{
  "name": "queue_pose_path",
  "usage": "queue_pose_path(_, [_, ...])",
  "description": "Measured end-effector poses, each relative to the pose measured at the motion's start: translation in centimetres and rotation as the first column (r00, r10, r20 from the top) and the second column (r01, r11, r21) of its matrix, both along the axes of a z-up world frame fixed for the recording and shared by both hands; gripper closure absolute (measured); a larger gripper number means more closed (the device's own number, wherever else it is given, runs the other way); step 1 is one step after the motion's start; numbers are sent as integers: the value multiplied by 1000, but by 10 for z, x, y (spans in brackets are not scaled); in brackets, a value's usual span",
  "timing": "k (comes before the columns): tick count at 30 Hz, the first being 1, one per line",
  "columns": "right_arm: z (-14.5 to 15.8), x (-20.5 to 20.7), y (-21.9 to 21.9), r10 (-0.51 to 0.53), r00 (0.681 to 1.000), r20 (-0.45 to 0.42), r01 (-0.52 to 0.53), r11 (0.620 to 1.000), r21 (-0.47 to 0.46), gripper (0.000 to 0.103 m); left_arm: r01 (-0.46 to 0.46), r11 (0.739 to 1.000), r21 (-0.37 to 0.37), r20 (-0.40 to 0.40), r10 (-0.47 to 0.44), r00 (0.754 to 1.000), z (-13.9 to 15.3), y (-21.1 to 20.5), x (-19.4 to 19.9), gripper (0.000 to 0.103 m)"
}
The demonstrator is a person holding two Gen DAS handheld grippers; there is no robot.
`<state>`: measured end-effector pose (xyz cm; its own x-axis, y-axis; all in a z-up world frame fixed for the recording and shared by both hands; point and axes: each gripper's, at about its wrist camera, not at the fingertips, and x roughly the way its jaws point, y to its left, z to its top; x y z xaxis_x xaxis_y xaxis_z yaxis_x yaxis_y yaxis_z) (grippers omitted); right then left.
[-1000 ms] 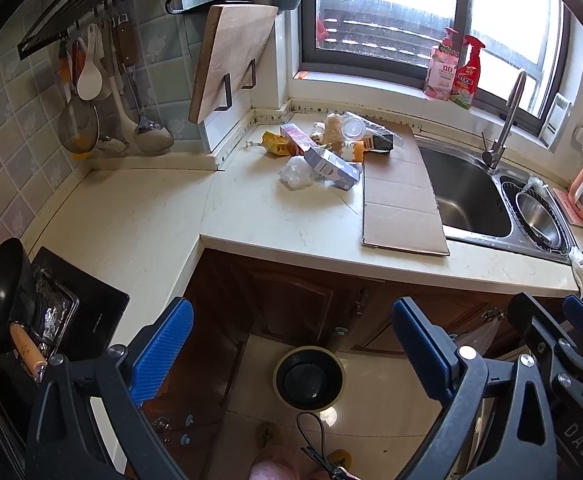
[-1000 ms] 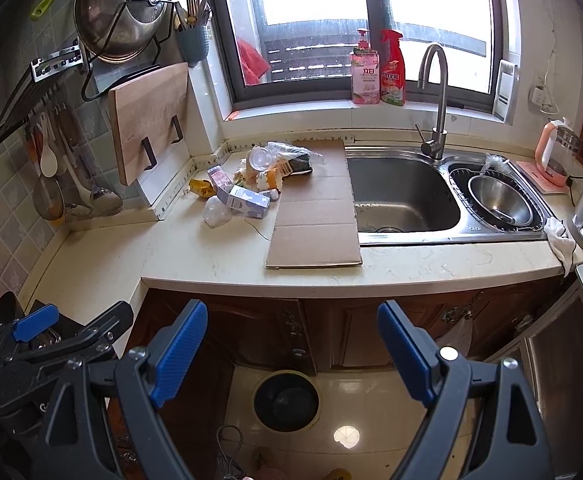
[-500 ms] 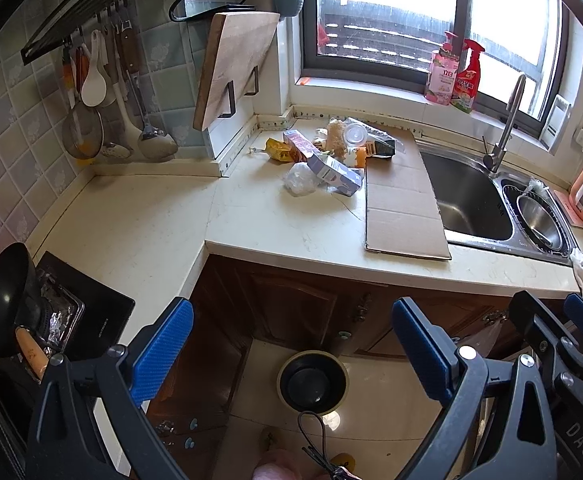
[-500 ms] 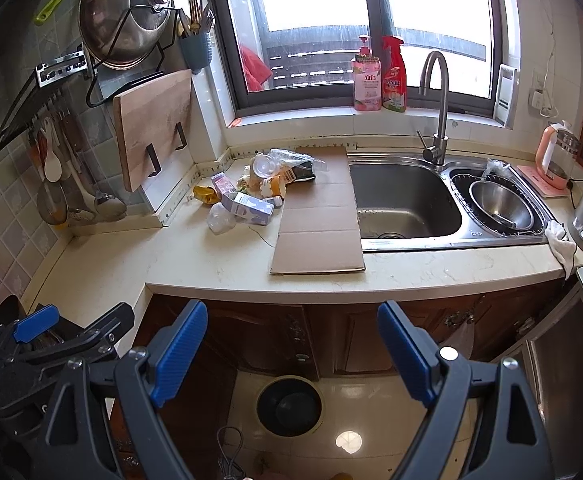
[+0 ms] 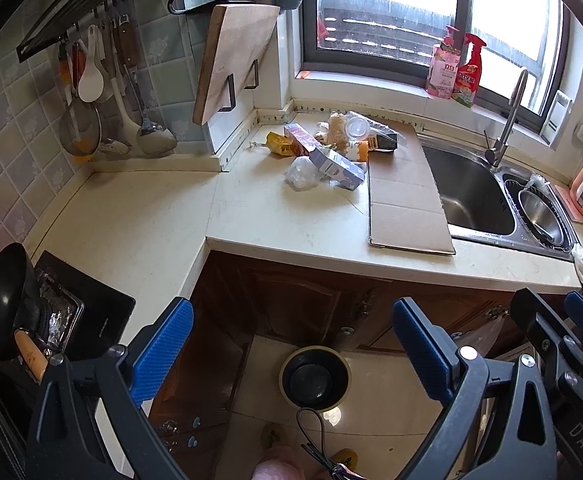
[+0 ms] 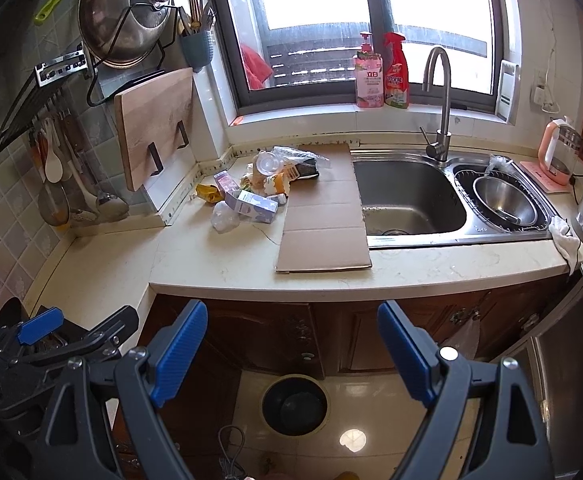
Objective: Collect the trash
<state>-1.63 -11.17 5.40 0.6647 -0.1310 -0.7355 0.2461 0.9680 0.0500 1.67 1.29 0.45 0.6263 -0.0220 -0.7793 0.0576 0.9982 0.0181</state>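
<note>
A: Left wrist view: the kitchen has slid slightly in frame over the last second, but nothing was picked up. The left tool [image 5: 291, 344] gapes wide, empty. One trash heap [image 5: 331, 152] lies far back on the bench [image 5: 299, 220], one cardboard sheet [image 5: 407, 200] to its right, one bin [image 5: 315, 380] near, on the floor.

B: Right wrist view: the same. The right tool [image 6: 291, 348] stands wide, holding nothing; two bottles [image 6: 381, 72] on the sill. Collecting hasn't begun.
</note>
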Motion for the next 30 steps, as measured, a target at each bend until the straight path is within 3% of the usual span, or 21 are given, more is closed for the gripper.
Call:
queue_pose_path(19, [-13,40,26,-63,998,-14,63,998,15,15,67,998,-7,-30,-67,997,-6,29,59,4])
queue_pose_path(30, [-16,82,53,-98,995,-7,99,994,37,15,124,989,-83,-59,-129,990,-10,64,112,4])
